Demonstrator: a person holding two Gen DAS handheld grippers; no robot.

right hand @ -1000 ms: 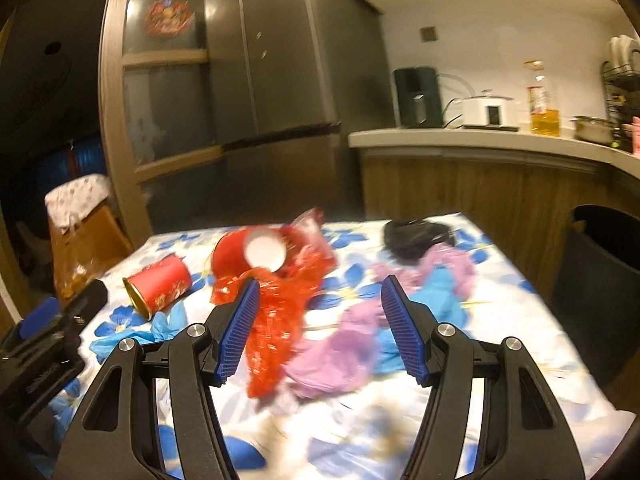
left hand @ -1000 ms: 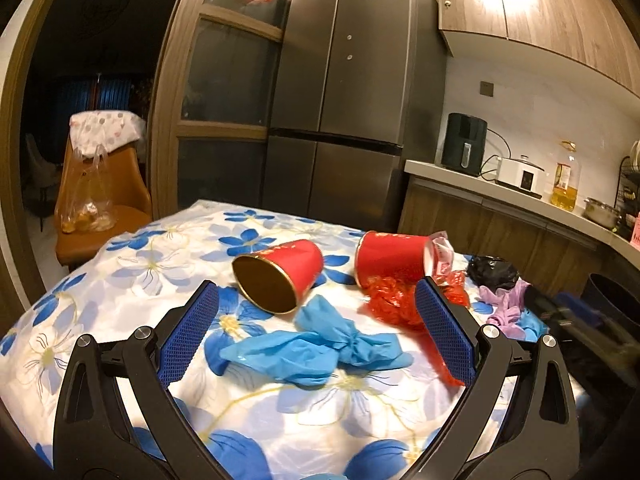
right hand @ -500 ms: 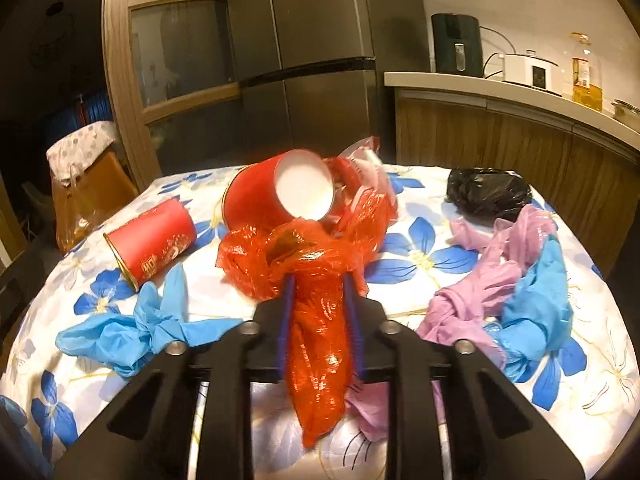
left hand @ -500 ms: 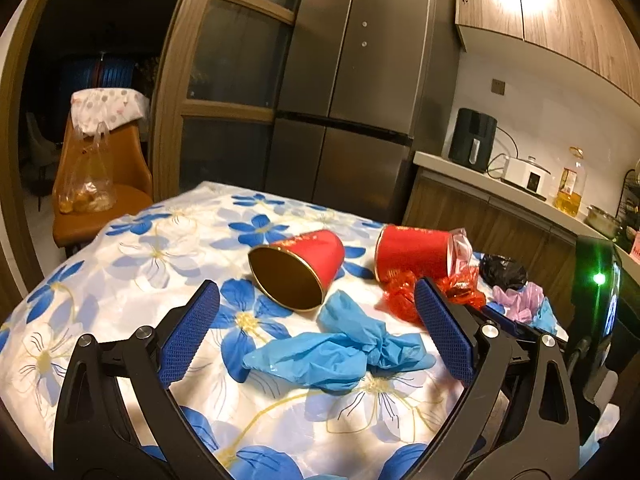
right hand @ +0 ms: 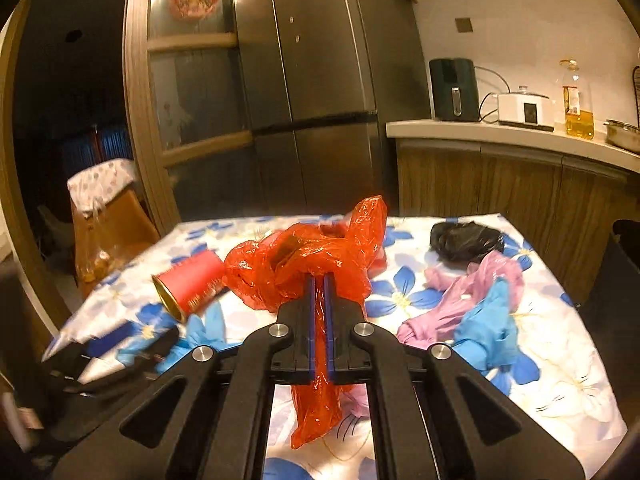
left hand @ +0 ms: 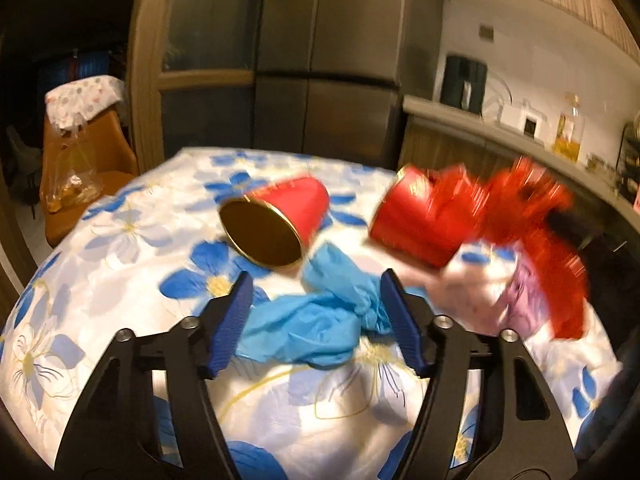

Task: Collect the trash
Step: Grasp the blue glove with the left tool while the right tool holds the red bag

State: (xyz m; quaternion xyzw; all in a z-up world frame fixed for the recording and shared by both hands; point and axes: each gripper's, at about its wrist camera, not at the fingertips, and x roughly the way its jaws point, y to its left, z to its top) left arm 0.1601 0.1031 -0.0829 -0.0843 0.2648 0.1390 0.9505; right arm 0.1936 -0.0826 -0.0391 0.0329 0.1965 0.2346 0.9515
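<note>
Kitchen tabletop [right hand: 560, 380] with flowers carries the trash; right tongs [right hand: 319, 292] are closed tight on the red plastic bag [right hand: 304, 264], lifted for carrying, while left tongs [left hand: 316, 312] are closing around the blue glove [left hand: 312, 328], pads not yet touching
</note>
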